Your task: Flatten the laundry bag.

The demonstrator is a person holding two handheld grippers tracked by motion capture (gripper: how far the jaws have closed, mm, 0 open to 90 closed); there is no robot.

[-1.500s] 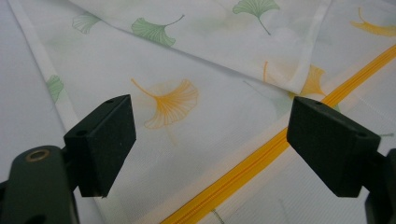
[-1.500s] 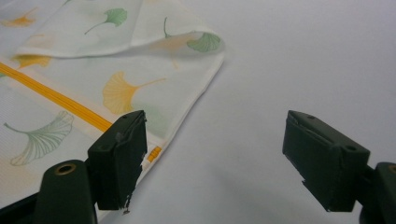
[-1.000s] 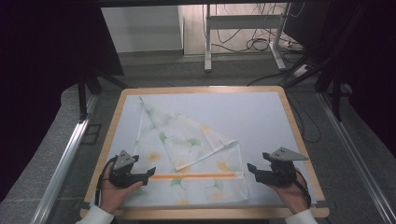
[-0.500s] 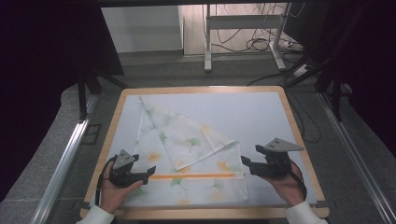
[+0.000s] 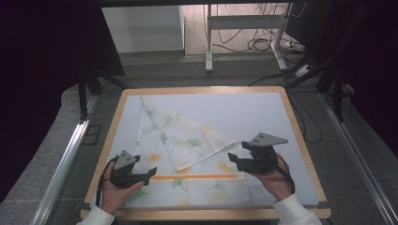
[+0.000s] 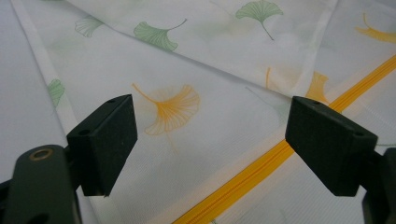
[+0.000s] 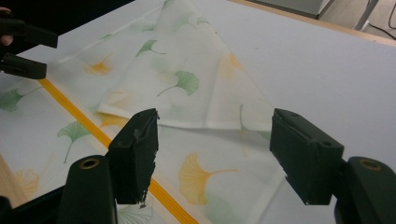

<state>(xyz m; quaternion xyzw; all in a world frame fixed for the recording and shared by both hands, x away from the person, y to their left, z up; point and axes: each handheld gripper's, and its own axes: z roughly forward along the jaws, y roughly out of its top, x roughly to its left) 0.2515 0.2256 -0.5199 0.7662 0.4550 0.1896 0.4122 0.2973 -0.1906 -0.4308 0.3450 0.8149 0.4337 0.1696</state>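
A thin white cloth [image 5: 187, 140] printed with green and orange ginkgo leaves lies flat on the pale mat [image 5: 263, 112]. An orange stripe [image 5: 197, 176] runs near its front edge, and one corner is folded over into a triangle. My left gripper [image 5: 151, 172] rests low over the cloth's front left part, open, with the printed cloth [image 6: 187, 70] below its jaws. My right gripper [image 5: 231, 158] hovers over the cloth's right edge, open. Its jaws have just been closing a little, with nothing between them. In the right gripper view [image 7: 215, 149] the folded triangle [image 7: 196, 79] lies ahead.
The mat sits on a wooden table [image 5: 300, 140] whose front edge runs under both hands. Metal rails [image 5: 65, 159] flank the table on both sides. A desk frame [image 5: 244, 28] with loose cables stands on the floor behind.
My right gripper has moved left toward the cloth's right edge and risen a little. The left gripper has stayed put, and the cloth has not shifted.
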